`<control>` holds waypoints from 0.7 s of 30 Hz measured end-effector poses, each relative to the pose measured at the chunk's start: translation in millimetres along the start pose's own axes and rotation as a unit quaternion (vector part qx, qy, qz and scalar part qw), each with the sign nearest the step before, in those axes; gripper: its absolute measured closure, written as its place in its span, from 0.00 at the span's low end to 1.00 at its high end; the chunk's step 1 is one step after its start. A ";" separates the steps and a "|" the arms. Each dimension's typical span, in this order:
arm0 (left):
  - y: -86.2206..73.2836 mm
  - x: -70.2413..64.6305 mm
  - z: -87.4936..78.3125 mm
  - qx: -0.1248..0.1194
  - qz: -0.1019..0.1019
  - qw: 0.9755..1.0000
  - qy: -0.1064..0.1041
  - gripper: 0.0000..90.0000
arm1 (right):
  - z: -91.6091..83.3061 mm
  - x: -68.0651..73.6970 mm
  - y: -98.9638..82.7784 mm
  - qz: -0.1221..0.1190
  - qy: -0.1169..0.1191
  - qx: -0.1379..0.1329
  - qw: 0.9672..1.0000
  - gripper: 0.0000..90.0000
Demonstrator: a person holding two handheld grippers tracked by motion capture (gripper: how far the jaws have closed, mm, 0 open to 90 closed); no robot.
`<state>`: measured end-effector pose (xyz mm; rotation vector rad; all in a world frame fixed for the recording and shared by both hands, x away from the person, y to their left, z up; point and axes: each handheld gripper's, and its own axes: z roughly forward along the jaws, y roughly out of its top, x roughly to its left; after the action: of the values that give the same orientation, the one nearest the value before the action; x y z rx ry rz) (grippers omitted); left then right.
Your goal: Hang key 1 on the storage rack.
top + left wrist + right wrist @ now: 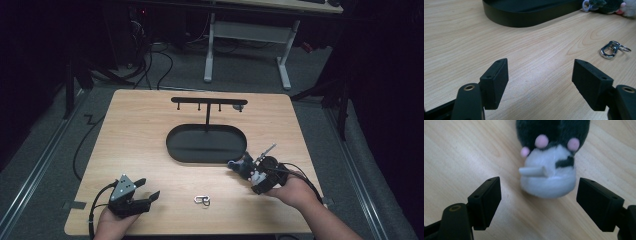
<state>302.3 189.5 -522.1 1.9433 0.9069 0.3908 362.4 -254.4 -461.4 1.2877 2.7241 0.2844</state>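
A small grey and white plush toy [550, 162] with pink spots lies on the wooden table, just beyond my right gripper [546, 200], whose jaws stand open on either side of its white end. From above, the plush toy [243, 166] lies beside the black oval base [206, 143] of a hook stand [209, 102]. A silver key clasp [202, 200] lies on the table between the hands; in the left gripper view the clasp [612, 49] lies off to the right. My left gripper [540, 82] is open with bare wood between its jaws. From above, my left gripper [146, 190] is at the front left.
The hook stand's bar carries several small pegs above the oval base [529, 15]. The table's front edge [200, 232] runs just behind both hands. Cables trail from each gripper. A white desk frame [247, 47] stands on the floor beyond the table.
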 end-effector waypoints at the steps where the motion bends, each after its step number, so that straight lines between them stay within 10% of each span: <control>1: 0.1 -0.1 -0.2 0.000 0.001 1.000 0.001 0.33 | 0.4 -1.2 1.9 -0.002 -0.001 0.000 1.000 0.23; 21: -0.7 -1.0 0.1 0.002 0.007 1.000 0.003 0.33 | 21.6 -7.1 25.2 -0.003 0.004 0.027 1.000 0.29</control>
<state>301.4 188.9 -522.7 1.9533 0.8985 0.4026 389.8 -241.6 -476.9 1.2940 2.7600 0.2184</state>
